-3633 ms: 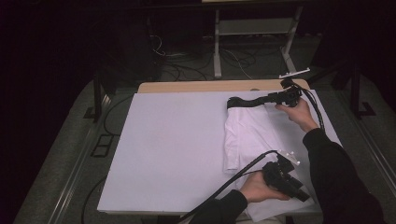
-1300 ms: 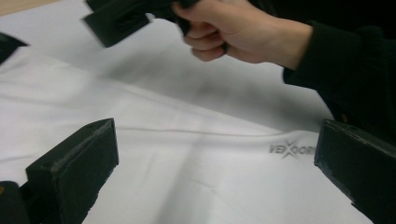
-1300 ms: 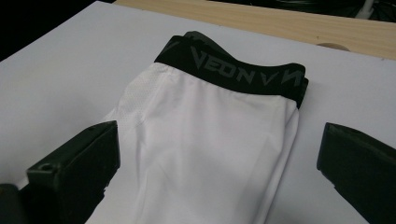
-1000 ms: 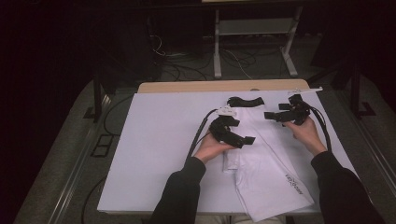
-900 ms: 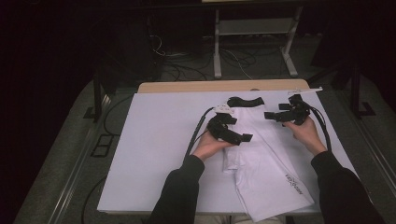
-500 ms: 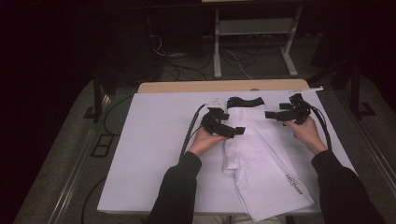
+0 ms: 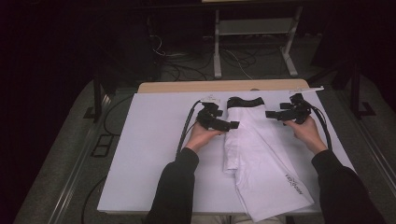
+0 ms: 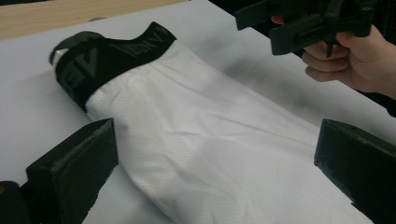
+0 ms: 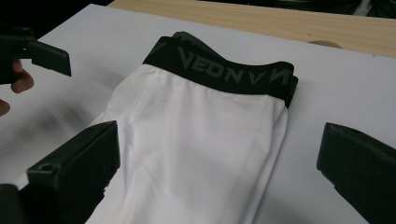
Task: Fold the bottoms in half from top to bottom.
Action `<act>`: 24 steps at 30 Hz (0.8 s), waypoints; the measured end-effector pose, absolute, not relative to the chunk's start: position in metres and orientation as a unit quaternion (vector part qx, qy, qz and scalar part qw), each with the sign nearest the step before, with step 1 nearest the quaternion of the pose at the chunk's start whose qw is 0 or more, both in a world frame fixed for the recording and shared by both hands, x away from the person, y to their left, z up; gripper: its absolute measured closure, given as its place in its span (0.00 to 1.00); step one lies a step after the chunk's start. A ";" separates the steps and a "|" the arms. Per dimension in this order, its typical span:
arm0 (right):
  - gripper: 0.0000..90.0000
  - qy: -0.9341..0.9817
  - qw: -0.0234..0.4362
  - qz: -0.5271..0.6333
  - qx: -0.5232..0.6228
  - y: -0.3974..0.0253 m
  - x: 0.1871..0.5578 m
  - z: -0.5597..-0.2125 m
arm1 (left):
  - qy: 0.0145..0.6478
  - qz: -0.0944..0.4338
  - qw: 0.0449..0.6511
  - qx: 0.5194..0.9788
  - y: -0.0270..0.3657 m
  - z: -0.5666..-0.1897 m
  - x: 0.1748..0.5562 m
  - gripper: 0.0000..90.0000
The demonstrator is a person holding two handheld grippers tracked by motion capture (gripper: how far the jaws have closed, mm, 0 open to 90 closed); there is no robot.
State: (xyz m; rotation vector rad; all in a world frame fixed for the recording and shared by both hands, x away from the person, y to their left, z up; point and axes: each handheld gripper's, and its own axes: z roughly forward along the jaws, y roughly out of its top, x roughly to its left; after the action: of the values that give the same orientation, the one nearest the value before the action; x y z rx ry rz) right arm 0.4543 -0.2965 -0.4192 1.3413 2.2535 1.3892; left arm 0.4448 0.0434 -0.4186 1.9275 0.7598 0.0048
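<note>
White shorts (image 7: 259,154) lie folded lengthwise on the table cover (image 7: 149,154), black waistband (image 7: 245,101) at the far end. Left gripper (image 7: 223,122) and right gripper (image 7: 276,114) flank it, jaws spread, empty. Each should pinch its waistband corner squarely, catching all layers.

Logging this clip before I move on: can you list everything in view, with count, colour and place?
shorts: one pair, white, folded lengthwise, right of the sheet's middle, running toward the near edge
waistband: one, black with grey lettering, at the shorts' far end
sheet: one, white, covering most of the table
table: one, light wood, a bare strip showing along the far edge
cables: several, dark and white, on the floor beyond the table
left gripper: one, black, open, at the shorts' left edge near the waistband
right gripper: one, black, open, right of the waistband
sleeves: two, black, coming in from the near side
</note>
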 end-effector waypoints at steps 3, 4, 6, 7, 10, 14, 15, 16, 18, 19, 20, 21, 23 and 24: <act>0.00 0.756 0.087 0.467 0.450 -0.296 0.455 -0.419 | 0.319 0.002 0.505 0.802 0.045 -0.418 0.449 0.00; 0.00 0.757 0.087 0.467 0.450 -0.296 0.455 -0.419 | 0.320 0.002 0.504 0.802 0.046 -0.418 0.451 0.00; 0.00 0.757 0.085 0.466 0.450 -0.296 0.455 -0.419 | 0.323 0.002 0.503 0.801 0.047 -0.417 0.454 0.00; 0.00 0.758 0.084 0.465 0.450 -0.296 0.455 -0.419 | 0.323 0.003 0.500 0.803 0.048 -0.416 0.456 0.00; 0.00 0.762 0.083 0.461 0.447 -0.296 0.456 -0.418 | 0.329 0.003 0.489 0.808 0.050 -0.415 0.463 0.00; 0.00 0.762 0.082 0.461 0.447 -0.296 0.458 -0.416 | 0.336 -0.001 0.476 0.813 0.050 -0.415 0.473 0.00; 0.00 0.761 0.083 0.462 0.447 -0.297 0.459 -0.416 | 0.337 -0.002 0.473 0.814 0.050 -0.415 0.476 0.00; 0.00 0.760 0.082 0.463 0.450 -0.297 0.460 -0.417 | 0.340 -0.002 0.471 0.814 0.050 -0.415 0.478 0.00; 0.00 0.759 0.078 0.460 0.455 -0.298 0.463 -0.418 | 0.344 -0.009 0.467 0.815 0.050 -0.416 0.482 0.00; 0.00 0.759 0.076 0.458 0.457 -0.299 0.464 -0.419 | 0.346 -0.009 0.464 0.815 0.050 -0.417 0.484 0.00; 0.00 0.759 0.073 0.456 0.459 -0.300 0.465 -0.420 | 0.348 -0.010 0.462 0.816 0.049 -0.417 0.486 0.00; 0.00 0.759 0.069 0.455 0.461 -0.300 0.466 -0.420 | 0.349 -0.011 0.460 0.816 0.049 -0.418 0.487 0.00; 0.00 0.759 0.069 0.452 0.463 -0.301 0.468 -0.421 | 0.350 -0.011 0.455 0.819 0.048 -0.420 0.490 0.00; 0.00 0.759 0.068 0.452 0.464 -0.301 0.469 -0.420 | 0.351 -0.010 0.454 0.819 0.048 -0.420 0.491 0.00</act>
State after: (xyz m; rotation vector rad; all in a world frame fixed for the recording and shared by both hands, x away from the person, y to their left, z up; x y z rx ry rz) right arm 0.4688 -0.3014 -0.4204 1.3974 2.2851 1.3621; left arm 0.4910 0.0479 -0.4202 2.0213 0.8661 -0.0258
